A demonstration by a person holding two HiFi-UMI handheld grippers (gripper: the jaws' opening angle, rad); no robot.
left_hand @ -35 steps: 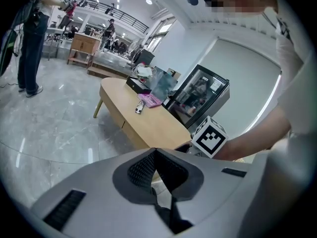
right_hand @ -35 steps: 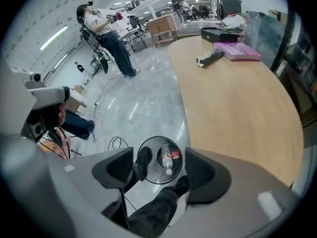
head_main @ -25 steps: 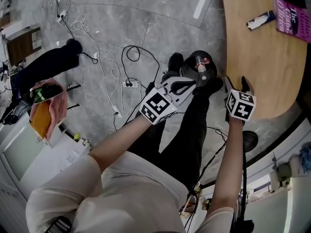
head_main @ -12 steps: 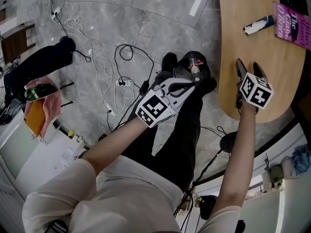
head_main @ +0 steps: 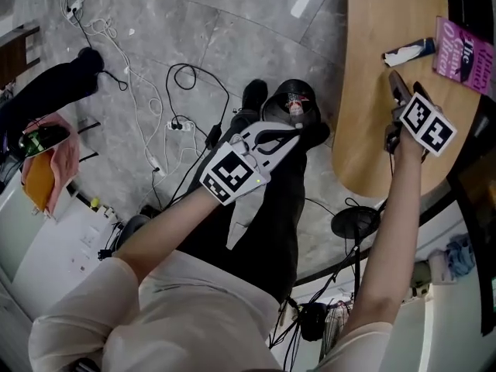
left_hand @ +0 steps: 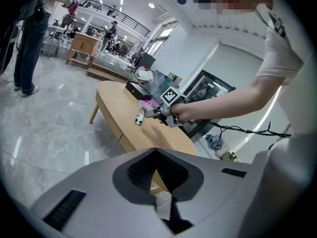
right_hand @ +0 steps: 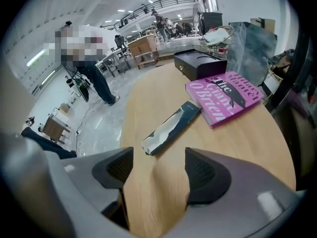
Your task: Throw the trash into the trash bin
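A torn dark wrapper with white inside [head_main: 407, 50] [right_hand: 171, 128] lies on the wooden table [head_main: 372, 115], next to a pink book [head_main: 465, 53] [right_hand: 228, 95]. My right gripper [head_main: 404, 87] [right_hand: 156, 165] hangs over the table just short of the wrapper, open, with only bare wood between its fingers. A black trash bin [head_main: 292, 103] with some trash in it stands on the floor by the table's edge. My left gripper [head_main: 297, 132] [left_hand: 156, 152] hovers beside the bin, shut with nothing in it.
Cables [head_main: 167, 122] trail over the grey floor left of the bin. A black box [right_hand: 200, 63] sits on the table beyond the book. A round stand base [head_main: 355, 222] is on the floor under the table edge. My legs and shoes [head_main: 252, 99] are next to the bin.
My right gripper has travelled from the table's near edge across the wood toward the wrapper, still open. The left gripper stays by the bin, shifted slightly.
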